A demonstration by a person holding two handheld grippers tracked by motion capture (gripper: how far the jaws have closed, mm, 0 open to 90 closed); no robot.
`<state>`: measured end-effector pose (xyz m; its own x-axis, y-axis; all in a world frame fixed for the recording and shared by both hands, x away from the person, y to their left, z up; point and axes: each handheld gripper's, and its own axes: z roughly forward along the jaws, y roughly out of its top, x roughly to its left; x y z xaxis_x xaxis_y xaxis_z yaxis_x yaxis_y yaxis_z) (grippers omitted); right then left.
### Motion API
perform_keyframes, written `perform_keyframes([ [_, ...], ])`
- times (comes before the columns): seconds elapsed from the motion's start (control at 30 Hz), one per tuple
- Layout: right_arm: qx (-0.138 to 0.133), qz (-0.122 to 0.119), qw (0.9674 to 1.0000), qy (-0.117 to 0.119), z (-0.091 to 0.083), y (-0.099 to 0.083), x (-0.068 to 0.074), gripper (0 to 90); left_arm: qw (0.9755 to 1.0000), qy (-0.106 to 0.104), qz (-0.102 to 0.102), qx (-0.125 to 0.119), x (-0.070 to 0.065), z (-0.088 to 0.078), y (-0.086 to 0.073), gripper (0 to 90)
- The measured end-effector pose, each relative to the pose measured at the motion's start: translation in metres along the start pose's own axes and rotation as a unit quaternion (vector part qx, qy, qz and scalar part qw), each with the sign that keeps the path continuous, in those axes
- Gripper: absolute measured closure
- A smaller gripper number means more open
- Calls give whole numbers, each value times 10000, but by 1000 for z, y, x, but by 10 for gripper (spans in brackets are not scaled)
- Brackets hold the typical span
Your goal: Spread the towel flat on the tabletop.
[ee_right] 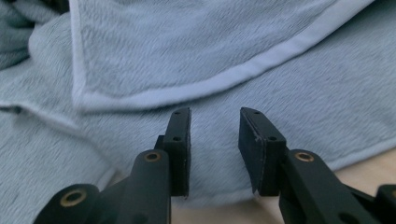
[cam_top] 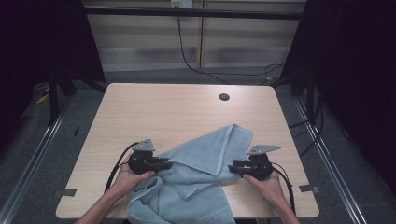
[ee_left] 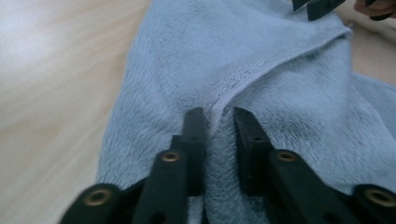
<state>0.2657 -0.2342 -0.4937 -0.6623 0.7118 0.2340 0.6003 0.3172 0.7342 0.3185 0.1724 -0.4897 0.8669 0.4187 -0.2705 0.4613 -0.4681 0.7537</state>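
A light blue towel (cam_top: pixel 201 163) lies rumpled on the near half of the wooden table (cam_top: pixel 163 107), one corner folded over and its near part hanging past the front edge. My left gripper (cam_top: pixel 169 164) is at the towel's left side. In the left gripper view, a raised fold of towel (ee_left: pixel 210 46) with a hem runs into the narrow gap of the left gripper (ee_left: pixel 218 116), and the pads press on it. My right gripper (cam_top: pixel 232 167) is at the towel's right edge. The right gripper (ee_right: pixel 215 116) is open just above the towel (ee_right: pixel 187 46), with nothing pinched.
A round cable hole (cam_top: pixel 224 97) sits in the table's far right part. The far half of the tabletop is bare wood. Cables trail on the floor behind the table. The right gripper's jaw tips (ee_left: pixel 317 5) show at the top of the left gripper view.
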Motion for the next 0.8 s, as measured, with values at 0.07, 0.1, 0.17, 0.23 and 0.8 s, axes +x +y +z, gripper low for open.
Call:
perform_keyframes([
  [0.07, 41, -66, 9999, 65, 1, -4, 6, 636, 10000, -30, -17, 10, -2, -9, -8, 790],
  [0.1, 56, -97, 9999, 59, 1, -5, 8, 633, 9999, -61, -98, -10, -3, -14, -13, 789],
  [0.17, 134, -155, 9998, 79, 5, -7, 11, 629, 9996, -149, -226, -41, -3, -26, -23, 788],
  [0.23, 209, -162, 9996, 100, 10, -7, 13, 633, 9997, -98, -200, -89, -5, -37, -30, 774],
  [0.8, 130, -265, 9994, 203, 28, 3, 17, 631, 9962, -481, 684, 230, -35, 23, 23, 475],
])
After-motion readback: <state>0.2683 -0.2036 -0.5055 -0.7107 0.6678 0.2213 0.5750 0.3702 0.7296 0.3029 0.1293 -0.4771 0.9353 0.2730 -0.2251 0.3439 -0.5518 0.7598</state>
